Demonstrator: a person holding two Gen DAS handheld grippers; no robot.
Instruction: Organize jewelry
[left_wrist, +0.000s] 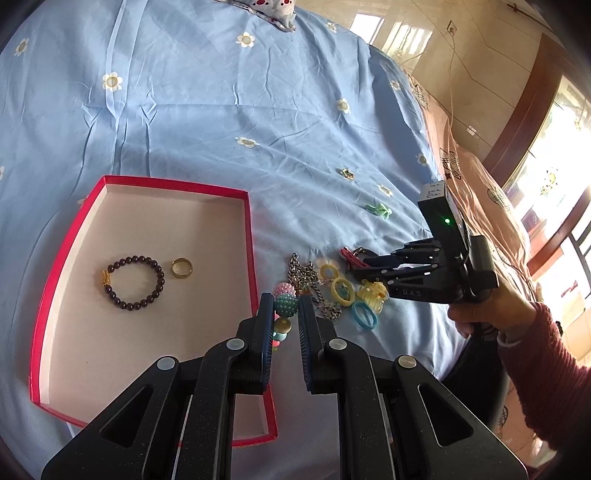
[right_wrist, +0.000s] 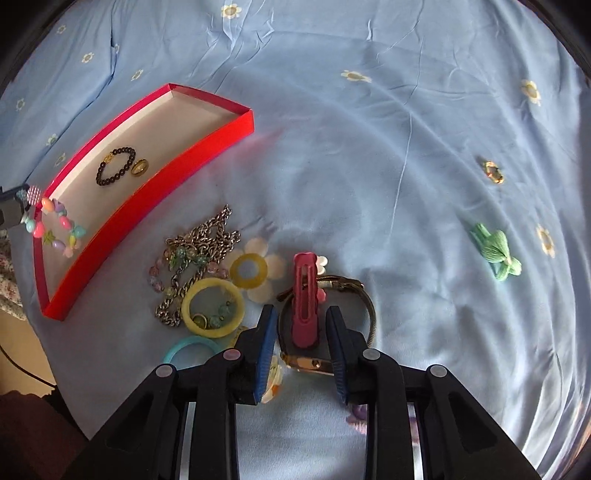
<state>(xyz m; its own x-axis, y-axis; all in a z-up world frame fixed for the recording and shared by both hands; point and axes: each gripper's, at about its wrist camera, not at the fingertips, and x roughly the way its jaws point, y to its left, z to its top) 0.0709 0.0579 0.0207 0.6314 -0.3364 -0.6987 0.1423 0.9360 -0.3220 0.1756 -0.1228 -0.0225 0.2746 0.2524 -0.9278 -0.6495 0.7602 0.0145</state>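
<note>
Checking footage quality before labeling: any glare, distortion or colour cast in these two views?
Left wrist view: windows blown out at right, fisheye bends the red box edges. Right wrist view: sheet evenly lit, the box wall casts a pink tint on it, dark vignette at the corners.

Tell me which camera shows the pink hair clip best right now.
The right wrist view: the pink hair clip lies whole and close, between the open fingers of the right gripper. In the left wrist view only a red sliver shows beyond that gripper's fingertips.
</note>
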